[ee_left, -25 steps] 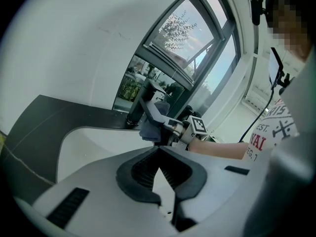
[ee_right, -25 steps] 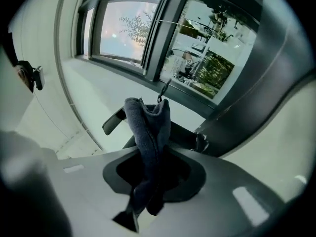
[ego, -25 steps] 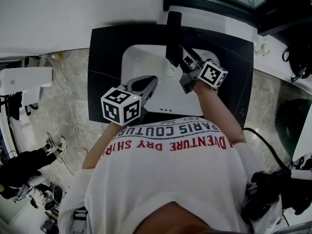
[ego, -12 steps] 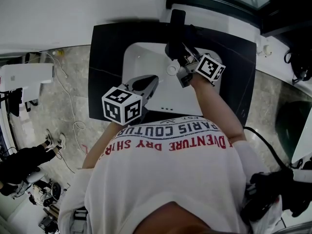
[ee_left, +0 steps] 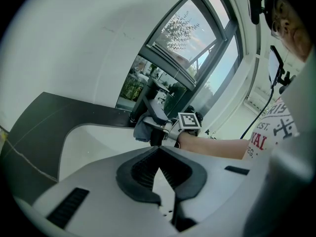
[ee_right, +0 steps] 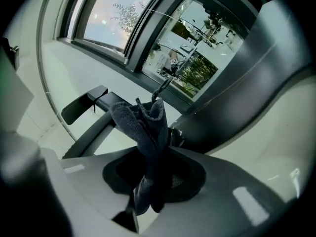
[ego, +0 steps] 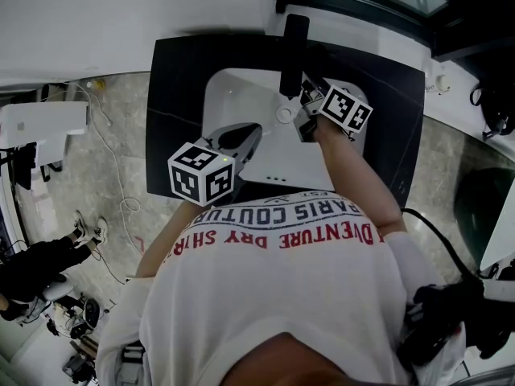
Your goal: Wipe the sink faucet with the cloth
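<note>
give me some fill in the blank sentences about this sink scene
1. The right gripper is shut on a dark ___.
2. The left gripper is shut and holds ___.
3. The right gripper is beside the black ___, above the white sink.

Missing words: cloth; nothing; faucet.

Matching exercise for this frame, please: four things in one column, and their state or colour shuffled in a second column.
1 left gripper
2 right gripper
3 faucet
4 sink

A white, set in a dark counter
B shut on the cloth
C black
D shut, nothing between the jaws

Pairs: 1-D, 2-B, 3-C, 4-A
</note>
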Motion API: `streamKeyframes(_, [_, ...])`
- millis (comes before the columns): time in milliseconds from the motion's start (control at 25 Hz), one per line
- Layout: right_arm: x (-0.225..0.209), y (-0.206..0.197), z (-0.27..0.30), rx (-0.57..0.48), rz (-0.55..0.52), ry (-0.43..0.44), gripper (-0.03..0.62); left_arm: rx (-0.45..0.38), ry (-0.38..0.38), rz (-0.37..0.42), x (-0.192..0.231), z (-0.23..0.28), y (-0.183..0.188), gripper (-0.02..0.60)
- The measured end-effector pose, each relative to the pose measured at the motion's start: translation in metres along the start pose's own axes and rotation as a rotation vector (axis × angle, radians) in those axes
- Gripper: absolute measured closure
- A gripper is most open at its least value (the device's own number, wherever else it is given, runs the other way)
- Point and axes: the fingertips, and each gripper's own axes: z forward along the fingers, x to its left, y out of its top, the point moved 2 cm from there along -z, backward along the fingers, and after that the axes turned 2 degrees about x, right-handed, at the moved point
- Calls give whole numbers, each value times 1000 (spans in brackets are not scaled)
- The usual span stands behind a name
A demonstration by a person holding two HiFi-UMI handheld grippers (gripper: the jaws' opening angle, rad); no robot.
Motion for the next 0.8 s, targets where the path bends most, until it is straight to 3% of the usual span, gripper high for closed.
streamKeyframes(160, [-5,0,-1,13,-6,-24,514,0,-4,3,-2,1,1,580])
streamKeyframes(280, [-3,2,-4,4,7,4,514,-1,-4,9,-3,0,2,581])
streamKeyframes(560, [39,12,-12,-43,20,336,514,0,0,9,-1,-2,1,580])
streamKeyframes(800, [41,22,-14,-77,74,415,514,10,2,15,-3,-3,-2,580])
